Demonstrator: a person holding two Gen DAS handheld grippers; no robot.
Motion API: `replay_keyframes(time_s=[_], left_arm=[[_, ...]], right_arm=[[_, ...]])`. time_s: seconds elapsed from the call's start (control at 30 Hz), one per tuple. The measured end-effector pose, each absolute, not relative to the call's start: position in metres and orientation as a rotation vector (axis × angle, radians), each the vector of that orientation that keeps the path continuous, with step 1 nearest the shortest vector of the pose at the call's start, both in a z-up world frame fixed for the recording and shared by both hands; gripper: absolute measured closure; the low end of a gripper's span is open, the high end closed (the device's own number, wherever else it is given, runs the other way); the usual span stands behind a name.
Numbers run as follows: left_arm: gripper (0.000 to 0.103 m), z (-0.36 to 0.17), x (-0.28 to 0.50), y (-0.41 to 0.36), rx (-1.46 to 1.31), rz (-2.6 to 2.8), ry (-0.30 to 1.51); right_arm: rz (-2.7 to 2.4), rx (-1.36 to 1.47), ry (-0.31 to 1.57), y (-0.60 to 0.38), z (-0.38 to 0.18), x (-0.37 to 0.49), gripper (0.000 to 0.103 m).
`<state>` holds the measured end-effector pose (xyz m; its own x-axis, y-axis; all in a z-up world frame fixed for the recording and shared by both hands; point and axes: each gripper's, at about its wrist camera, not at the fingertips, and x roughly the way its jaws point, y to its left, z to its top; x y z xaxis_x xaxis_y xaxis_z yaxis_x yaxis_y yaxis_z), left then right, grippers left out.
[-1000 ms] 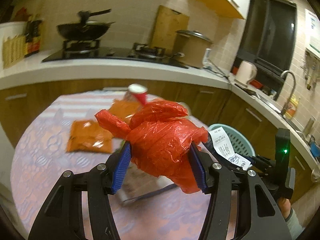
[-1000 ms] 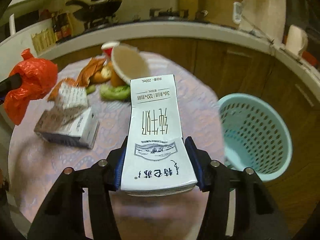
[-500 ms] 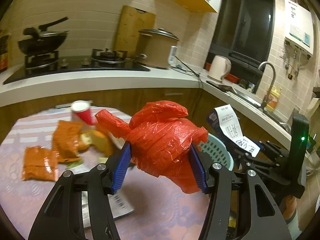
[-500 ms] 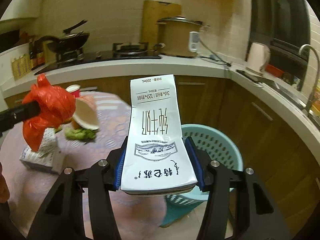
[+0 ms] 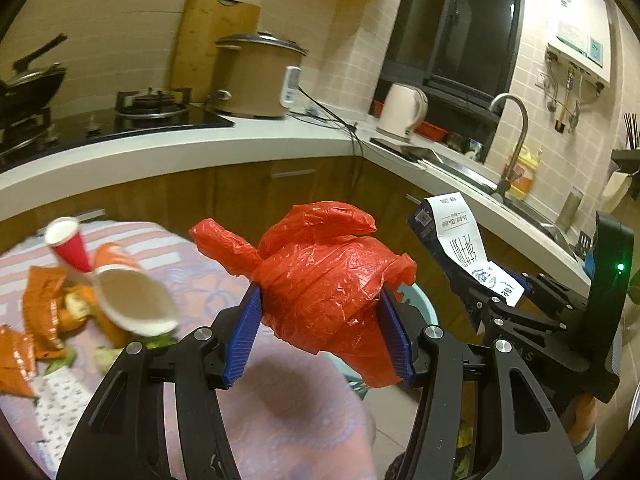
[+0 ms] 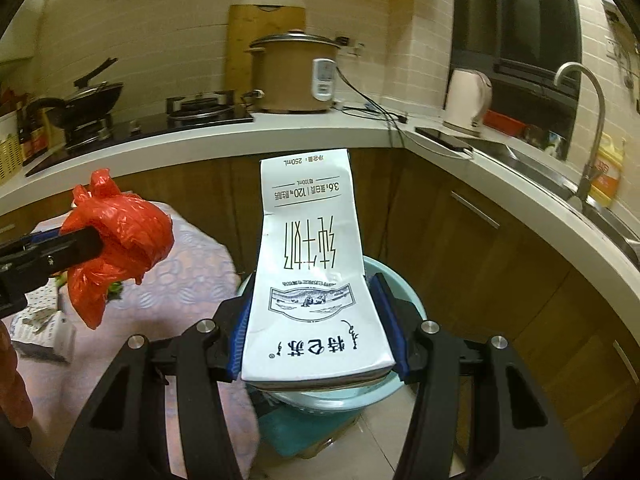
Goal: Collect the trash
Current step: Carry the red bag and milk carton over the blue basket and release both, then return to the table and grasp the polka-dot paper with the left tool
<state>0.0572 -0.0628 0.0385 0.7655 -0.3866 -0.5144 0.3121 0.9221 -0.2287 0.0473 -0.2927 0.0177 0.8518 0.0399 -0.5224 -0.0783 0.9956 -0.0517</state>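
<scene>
Left tongs (image 5: 316, 332): clamped on crumpled red bag (image 5: 324, 280).
Right tongs (image 6: 316, 336): clamped on milk carton (image 6: 312, 276), above basket (image 6: 404, 384).

The basket (image 6: 404, 376) stands on the floor just right of the table (image 6: 192, 280), before the counter's cabinets. The milk carton (image 6: 316, 280), clamped in the right gripper (image 6: 316, 344), hangs above the basket. Left of the basket, over the table's edge, the left gripper (image 5: 316, 336) pinches the plastic bag (image 5: 324, 284). Farther left of the basket, a tipped cup (image 5: 136, 304) and wrappers (image 5: 40, 312) lie on the table.
</scene>
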Motion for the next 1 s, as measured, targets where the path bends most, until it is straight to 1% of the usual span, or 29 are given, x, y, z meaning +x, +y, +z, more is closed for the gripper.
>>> replay_keyframes(time_s=[0.3,0.57,0.67,0.73,0.77,0.83,0.93,1.0], left_arm=[[0.049,0.016,0.104,-0.103,-0.103,-0.406,0.665],[0.046,-0.025,0.142,-0.133,-0.076,-0.417,0.775],[0.043,-0.040,0.151,-0.141,-0.057,-0.422,0.820],[0.035,-0.048,0.156,-0.143,-0.052,-0.421,0.850],[0.033,-0.051,0.157,-0.143,-0.055,-0.422,0.860],[0.026,-0.054,0.158,-0.143,-0.053,-0.418,0.872],[0.024,-0.056,0.157,-0.141,-0.049,-0.411,0.876],[0.024,-0.054,0.155,-0.140,-0.054,-0.413,0.874]], right_arm=[[0.006,0.011,0.629,-0.331,-0.008,0.078,0.052],[-0.012,0.057,0.741,-0.349,-0.046,0.113,0.052],[-0.006,0.084,0.799,-0.353,-0.065,0.125,0.052],[-0.006,0.094,0.832,-0.355,-0.076,0.130,0.052],[-0.006,0.097,0.851,-0.355,-0.082,0.133,0.052],[-0.005,0.106,0.878,-0.356,-0.091,0.136,0.052],[-0.001,0.119,0.902,-0.358,-0.100,0.138,0.051],[-0.003,0.119,0.905,-0.358,-0.101,0.138,0.049]])
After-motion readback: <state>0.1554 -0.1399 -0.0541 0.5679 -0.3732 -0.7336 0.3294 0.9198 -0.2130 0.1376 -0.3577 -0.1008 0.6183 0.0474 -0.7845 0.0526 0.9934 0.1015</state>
